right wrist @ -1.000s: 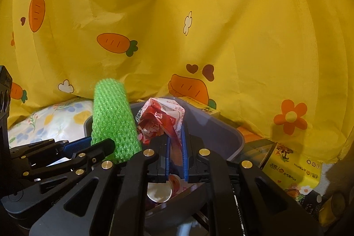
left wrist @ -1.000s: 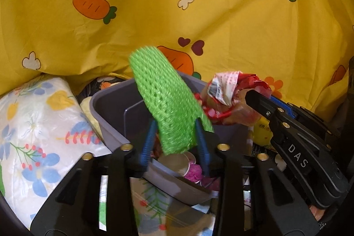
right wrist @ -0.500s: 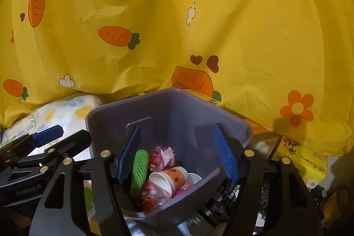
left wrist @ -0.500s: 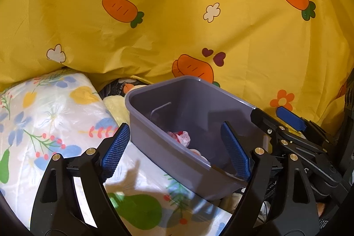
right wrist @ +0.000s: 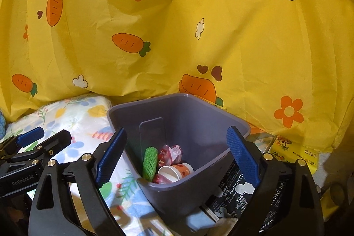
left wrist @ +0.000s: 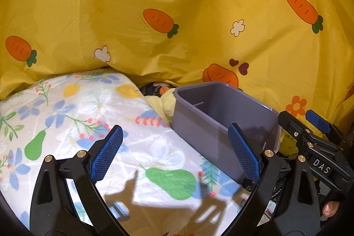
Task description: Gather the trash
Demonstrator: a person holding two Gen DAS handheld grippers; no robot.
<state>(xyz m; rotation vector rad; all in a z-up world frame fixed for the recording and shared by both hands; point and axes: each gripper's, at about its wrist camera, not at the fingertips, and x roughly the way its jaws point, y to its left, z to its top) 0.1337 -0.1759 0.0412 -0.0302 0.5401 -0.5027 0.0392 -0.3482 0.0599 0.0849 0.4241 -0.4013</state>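
Both the left gripper (left wrist: 177, 154) and right gripper (right wrist: 177, 154) are gaping empty, trash lying in the grey bin (right wrist: 221, 112), freeing them for more.

Floral sheet (left wrist: 73, 116) covers surface, white with pears and blue flowers. Grey bin (right wrist: 188, 125) stands on it, between right fingers (right wrist: 242, 156), beyond left gripper's right finger (left wrist: 243, 154). Black printed bag (right wrist: 230, 191) lies beside bin, under right finger. Yellow packet (right wrist: 292, 149) further right.

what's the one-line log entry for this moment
left tongs open, empty | right tongs open, empty | green net, wrapper, cup in bin
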